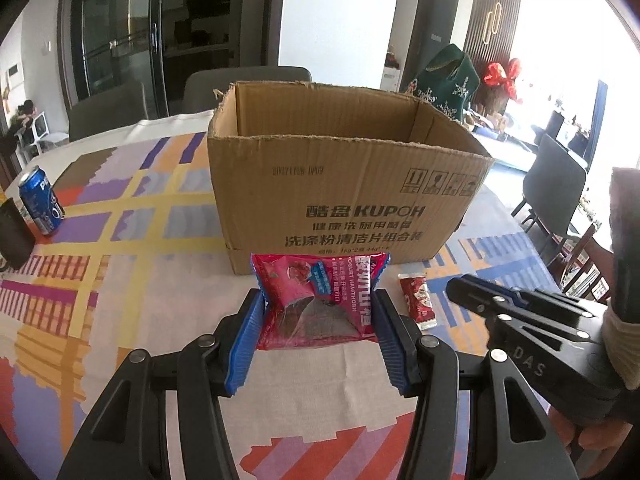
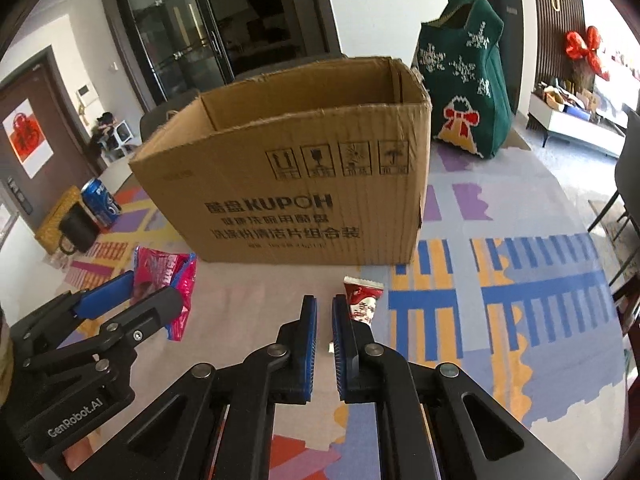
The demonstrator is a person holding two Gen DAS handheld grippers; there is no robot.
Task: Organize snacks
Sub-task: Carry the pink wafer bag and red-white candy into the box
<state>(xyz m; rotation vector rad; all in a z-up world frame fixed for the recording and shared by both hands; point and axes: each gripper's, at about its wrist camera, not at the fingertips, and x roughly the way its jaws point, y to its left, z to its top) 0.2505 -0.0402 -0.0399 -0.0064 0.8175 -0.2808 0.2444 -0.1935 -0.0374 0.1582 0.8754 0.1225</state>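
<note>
My left gripper point(image 1: 318, 300) is shut on a pink yogurt hawthorn snack bag point(image 1: 316, 300), held between the blue pads just in front of an open cardboard box point(image 1: 344, 184). The bag also shows in the right wrist view point(image 2: 168, 284). A small red snack packet point(image 1: 416, 300) lies on the tablecloth right of the bag. My right gripper point(image 2: 324, 304) hovers near the table, its jaws nearly closed with a narrow gap and nothing between them; the red packet point(image 2: 362, 300) lies just right of its right finger. The box point(image 2: 296, 184) stands behind it.
A blue Pepsi can point(image 1: 40, 200) and a black mug point(image 1: 14, 236) stand at the table's far left. A green knitted bag point(image 2: 464, 88) stands behind the box on the right. Chairs point(image 1: 556, 200) line the table's right edge.
</note>
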